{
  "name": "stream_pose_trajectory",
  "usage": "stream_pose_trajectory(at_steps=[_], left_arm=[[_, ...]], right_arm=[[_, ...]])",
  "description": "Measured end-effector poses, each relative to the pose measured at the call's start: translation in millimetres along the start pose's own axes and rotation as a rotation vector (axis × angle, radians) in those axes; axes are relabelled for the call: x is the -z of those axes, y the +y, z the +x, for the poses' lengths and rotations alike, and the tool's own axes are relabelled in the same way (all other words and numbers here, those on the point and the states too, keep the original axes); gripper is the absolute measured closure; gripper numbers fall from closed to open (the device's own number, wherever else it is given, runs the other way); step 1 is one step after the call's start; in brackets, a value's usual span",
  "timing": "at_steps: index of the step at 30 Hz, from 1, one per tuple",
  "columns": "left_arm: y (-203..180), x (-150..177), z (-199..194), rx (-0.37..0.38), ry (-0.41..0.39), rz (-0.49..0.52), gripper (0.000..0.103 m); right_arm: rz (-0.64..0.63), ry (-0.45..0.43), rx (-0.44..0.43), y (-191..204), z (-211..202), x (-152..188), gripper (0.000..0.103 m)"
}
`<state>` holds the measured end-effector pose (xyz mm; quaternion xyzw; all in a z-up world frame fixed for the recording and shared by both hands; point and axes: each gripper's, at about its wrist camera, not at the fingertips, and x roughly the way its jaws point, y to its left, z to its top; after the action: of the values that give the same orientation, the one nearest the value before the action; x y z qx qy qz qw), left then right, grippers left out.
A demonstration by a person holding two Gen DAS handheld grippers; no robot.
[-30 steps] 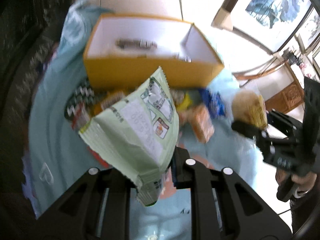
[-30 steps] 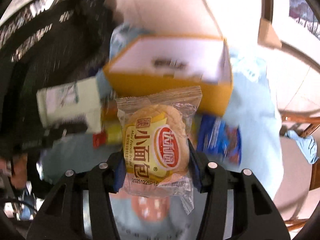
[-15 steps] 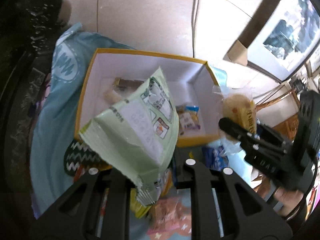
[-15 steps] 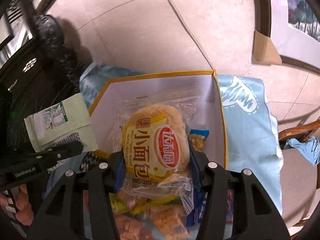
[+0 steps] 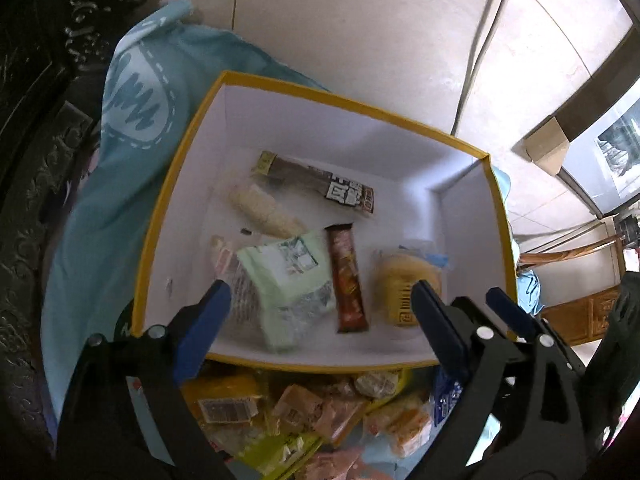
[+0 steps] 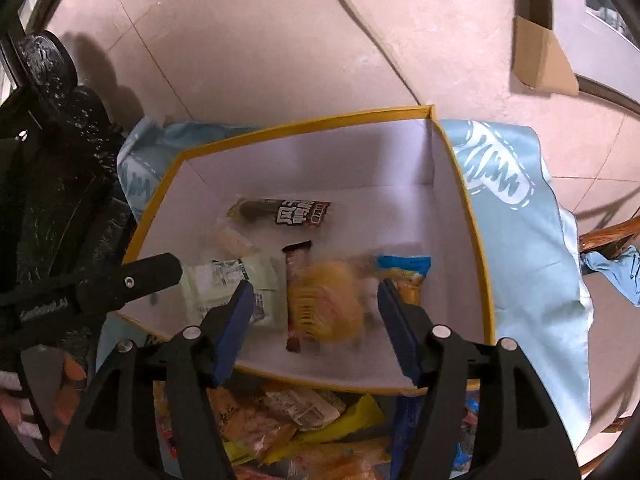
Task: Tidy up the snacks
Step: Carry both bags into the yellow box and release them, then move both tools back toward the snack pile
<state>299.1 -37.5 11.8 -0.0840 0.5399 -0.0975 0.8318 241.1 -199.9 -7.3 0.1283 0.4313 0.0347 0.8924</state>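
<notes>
Both sets of jaws are spreading apart over the yellow-rimmed box (image 5: 182, 184), and neither grips anything. The left gripper (image 5: 320, 320) stands wide, its blue pads clear of the pale green packet (image 5: 288, 280) that lies on the white floor of the box directly beneath it. The right gripper (image 6: 316, 320) is partly spread and opening further; the round bread bun in its clear wrapper (image 6: 332, 304) shows between its pads as a blur, so I cannot say for sure whether it has landed or is mid-drop, but the pads do not press on it.

Inside the box, the bun sits toward the near right, just beside a slim brown snack bar (image 5: 347, 280) that lies between it and the green packet. A blue-topped packet (image 6: 404, 268) lies just beyond the bun toward the right wall. Farther back a long dark bar with white lettering (image 5: 320, 184) lies across the floor, with a pale wrapped roll (image 5: 264, 210) next to it.

Outside the near wall of the box, a heap of orange and yellow snack packets (image 5: 312, 412) remains on the light blue cloth (image 5: 104, 208) that covers the surface. Beyond the box are pale floor tiles (image 6: 260, 40) and a small cardboard box (image 6: 540, 60).
</notes>
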Motion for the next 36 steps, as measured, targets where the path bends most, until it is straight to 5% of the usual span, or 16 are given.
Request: stream_pose_trajectory(at_steps=[8, 18, 36], left_arm=[[13, 41, -37, -0.066, -0.043, 0.123, 0.006], [44, 123, -34, -0.126, 0.036, 0.139, 0.005], [54, 167, -13, -0.145, 0.119, 0.142, 0.005]], right_arm=[[-0.022, -0.077, -0.051, -16, -54, 51, 0.031], [-0.062, 0.091, 0.03, -38, -49, 144, 0.031], [-0.12, 0.193, 0.05, -12, 2, 175, 0.031]])
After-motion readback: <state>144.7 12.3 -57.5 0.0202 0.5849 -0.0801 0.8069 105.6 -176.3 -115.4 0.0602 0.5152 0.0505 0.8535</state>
